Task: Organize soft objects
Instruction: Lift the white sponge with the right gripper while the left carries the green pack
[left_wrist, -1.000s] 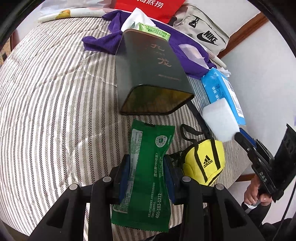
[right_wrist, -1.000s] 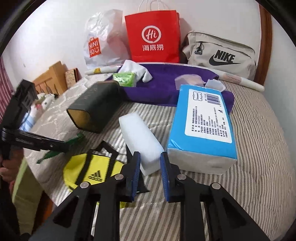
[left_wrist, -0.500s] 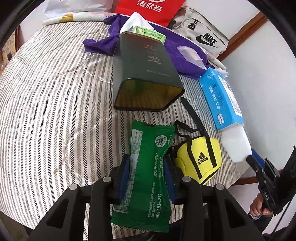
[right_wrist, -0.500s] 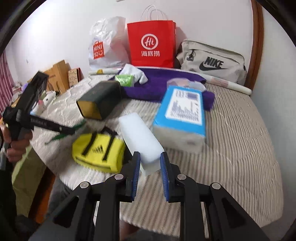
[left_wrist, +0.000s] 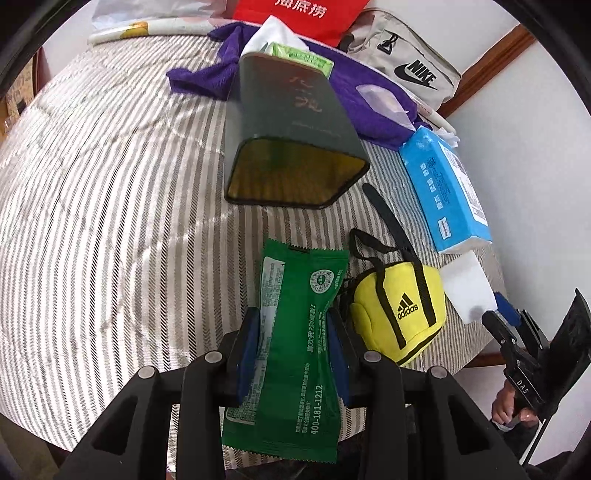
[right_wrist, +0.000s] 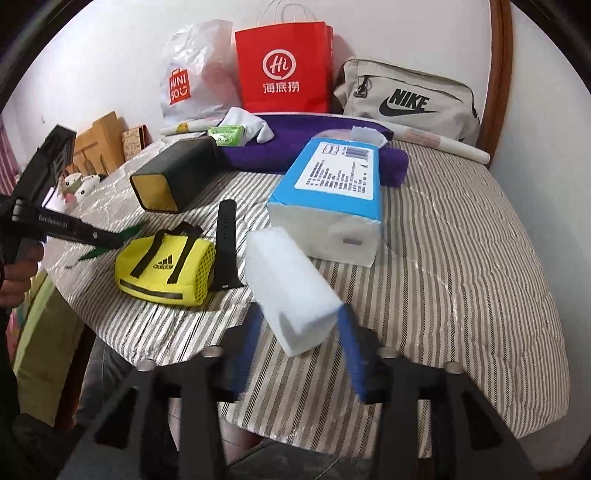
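Observation:
My left gripper (left_wrist: 293, 328) is shut on a green snack packet (left_wrist: 306, 280), held above the striped table (left_wrist: 110, 221) near its front edge. A white sponge block (right_wrist: 291, 291) lies between the blue pads of my right gripper (right_wrist: 299, 317), whose jaws are opening, blurred, and standing about as wide as the sponge. The sponge sits just in front of a blue tissue pack (right_wrist: 332, 192). In the left wrist view the sponge (left_wrist: 469, 291) and right gripper (left_wrist: 498, 314) show at the right, beside a yellow Adidas pouch (left_wrist: 399, 310).
A dark green tin box (left_wrist: 291, 147) lies on its side mid-table, a black strap (right_wrist: 227, 240) next to the pouch. Behind are a purple cloth (right_wrist: 295, 147), a grey Nike bag (right_wrist: 406, 99), a red paper bag (right_wrist: 284, 66) and a white Miniso bag (right_wrist: 192, 81).
The right gripper carried the sponge back from beside the tissue pack toward the table's near edge, and its jaws have spread wide. The left gripper still holds the green packet.

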